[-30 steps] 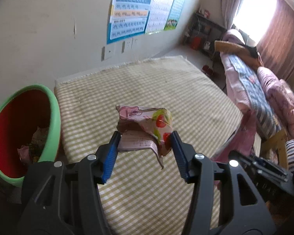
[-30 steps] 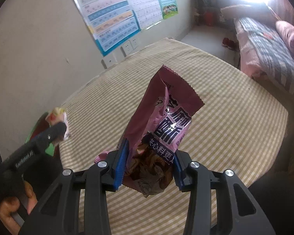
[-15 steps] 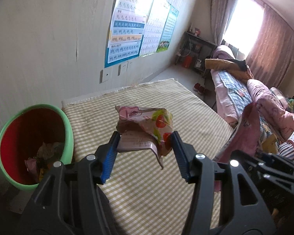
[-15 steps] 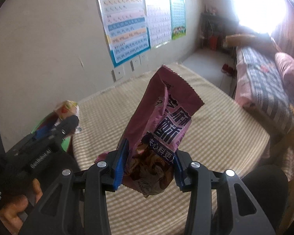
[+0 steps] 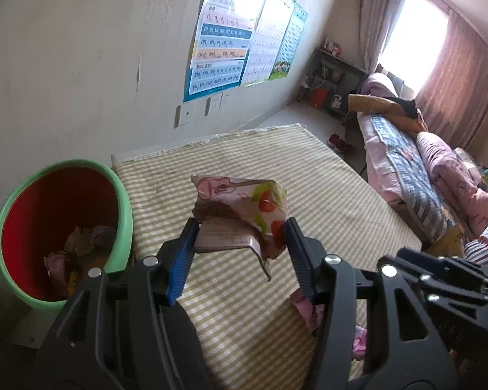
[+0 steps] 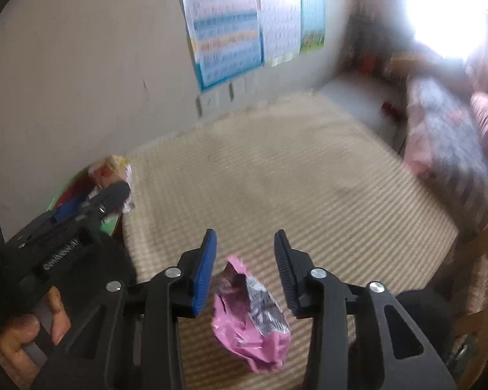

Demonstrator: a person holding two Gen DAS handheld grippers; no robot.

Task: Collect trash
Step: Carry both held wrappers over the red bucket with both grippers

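Only your left view shows inside the bin (image 5: 61, 237), with trash at its bottom. Your left gripper (image 5: 239, 243) squeezes the fruit wrapper (image 5: 244, 201) just beside the bin. Your right gripper (image 6: 245, 260) is opening; the pink bag (image 6: 250, 321) hangs loose between its fingers, far from the bin. The checked cloth (image 6: 292, 175) past it lies bare.

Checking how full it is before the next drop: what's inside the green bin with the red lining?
The green bin holds a small heap of crumpled wrappers, brownish and pink, at the bottom, with red wall bare above. The left gripper's body covers the bin's near edge, so that part stays unseen.
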